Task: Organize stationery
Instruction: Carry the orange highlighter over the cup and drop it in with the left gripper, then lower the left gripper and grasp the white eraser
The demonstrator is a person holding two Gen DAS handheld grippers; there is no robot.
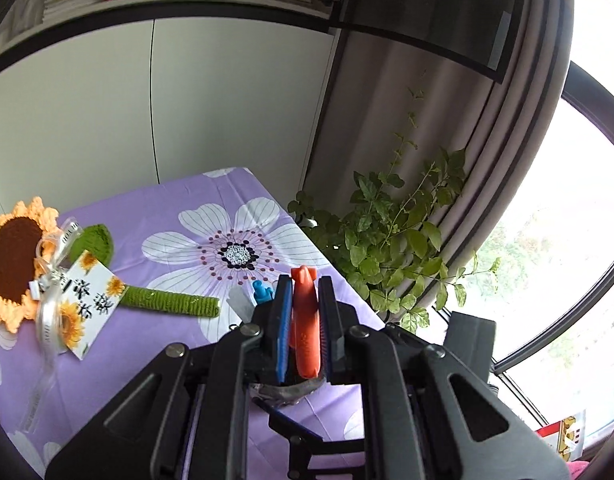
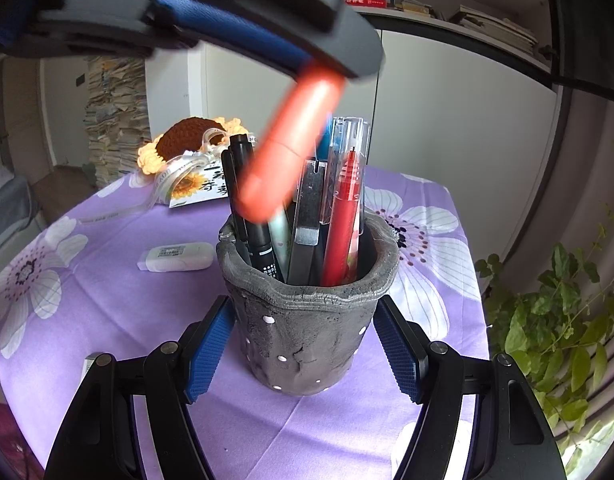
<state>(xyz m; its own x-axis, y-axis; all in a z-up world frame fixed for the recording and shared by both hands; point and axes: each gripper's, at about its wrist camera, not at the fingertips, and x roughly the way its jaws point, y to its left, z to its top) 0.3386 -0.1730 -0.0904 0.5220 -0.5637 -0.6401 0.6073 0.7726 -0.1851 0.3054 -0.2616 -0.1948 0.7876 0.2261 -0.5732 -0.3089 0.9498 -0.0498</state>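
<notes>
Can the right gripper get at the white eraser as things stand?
Probably not directly: the right gripper sits open around the grey pen holder, and the white eraser lies beyond, to the left. It would need to back off first.
</notes>
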